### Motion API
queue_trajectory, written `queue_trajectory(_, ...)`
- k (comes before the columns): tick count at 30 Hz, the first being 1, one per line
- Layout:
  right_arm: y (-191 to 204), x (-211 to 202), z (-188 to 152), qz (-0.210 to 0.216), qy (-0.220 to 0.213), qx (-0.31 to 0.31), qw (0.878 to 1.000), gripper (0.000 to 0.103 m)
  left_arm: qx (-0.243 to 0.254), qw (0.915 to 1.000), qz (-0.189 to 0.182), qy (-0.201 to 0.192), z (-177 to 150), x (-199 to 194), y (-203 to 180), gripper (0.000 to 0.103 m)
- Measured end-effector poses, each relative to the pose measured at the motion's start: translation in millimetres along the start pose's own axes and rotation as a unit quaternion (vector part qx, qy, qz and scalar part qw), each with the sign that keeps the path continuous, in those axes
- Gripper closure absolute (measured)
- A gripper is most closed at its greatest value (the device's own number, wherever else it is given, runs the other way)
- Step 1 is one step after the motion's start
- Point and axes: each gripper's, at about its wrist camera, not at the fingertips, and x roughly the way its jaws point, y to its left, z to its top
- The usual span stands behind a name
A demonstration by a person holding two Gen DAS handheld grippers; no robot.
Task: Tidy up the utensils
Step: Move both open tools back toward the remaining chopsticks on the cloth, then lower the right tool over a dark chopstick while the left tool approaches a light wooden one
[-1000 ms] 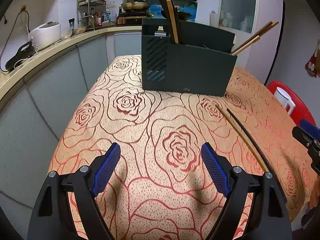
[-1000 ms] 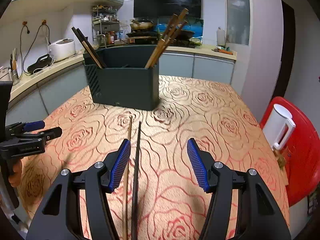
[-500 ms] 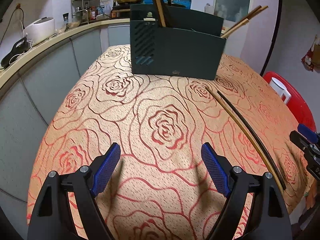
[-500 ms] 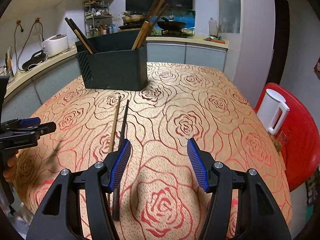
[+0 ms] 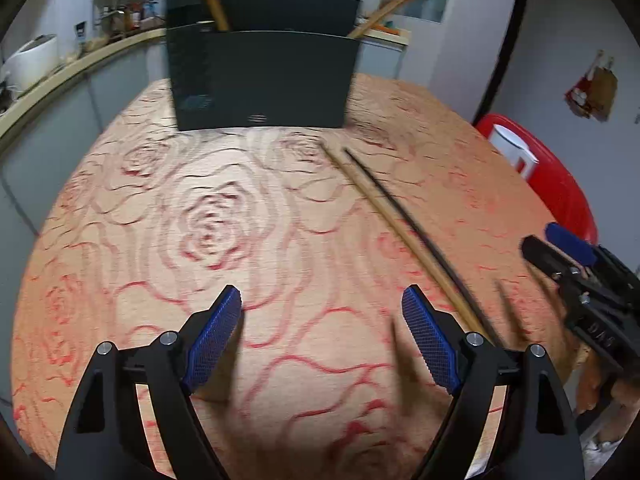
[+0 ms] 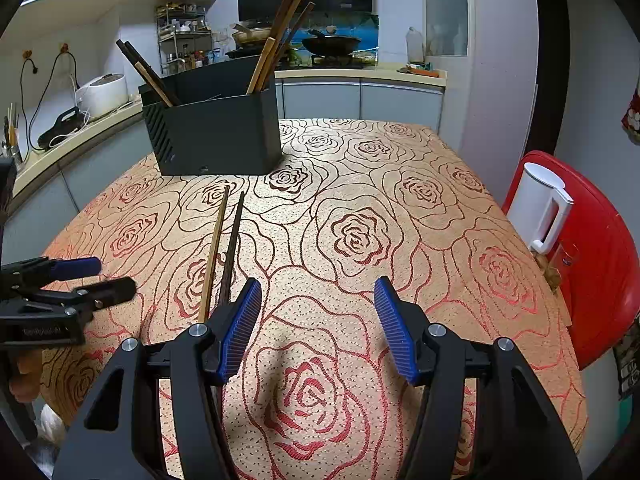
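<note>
A dark utensil holder stands at the far side of the rose-patterned table, with several wooden chopsticks sticking out; it also shows in the left wrist view. A light wooden chopstick and a dark chopstick lie side by side on the cloth, also in the left wrist view as the light one and the dark one. My left gripper is open and empty, left of the pair. My right gripper is open and empty, its left finger over the near ends.
A red stool with a white kettle stands right of the table. A kitchen counter with a rice cooker runs along the left. The left gripper shows at the left edge of the right wrist view.
Both grippers have drawn back from the holder toward the near table edge. The left view has swung right and is blurred by motion. Both grippers stay open.
</note>
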Motion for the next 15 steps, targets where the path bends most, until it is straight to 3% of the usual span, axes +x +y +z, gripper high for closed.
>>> queue_trajectory(4, -0.3, 0.0, 0.3, 0.000, 0.000, 0.001, 1.000, 0.046, 0.008, 0.9998, -0.013, 0.009, 10.8, 11.0, -16.8, 0.023)
queue_trajectory(9, -4.8, -0.3, 0.6, -0.002, -0.002, 0.006, 1.000, 0.046, -0.018, 0.9987, -0.028, 0.038, 19.9, 30.3, -21.2, 0.023)
queue_trajectory(15, -7.4, -0.5, 1.6, -0.002, -0.002, 0.010, 1.000, 0.046, -0.008, 0.9992, -0.014, 0.037, 27.1, 41.3, -31.9, 0.023)
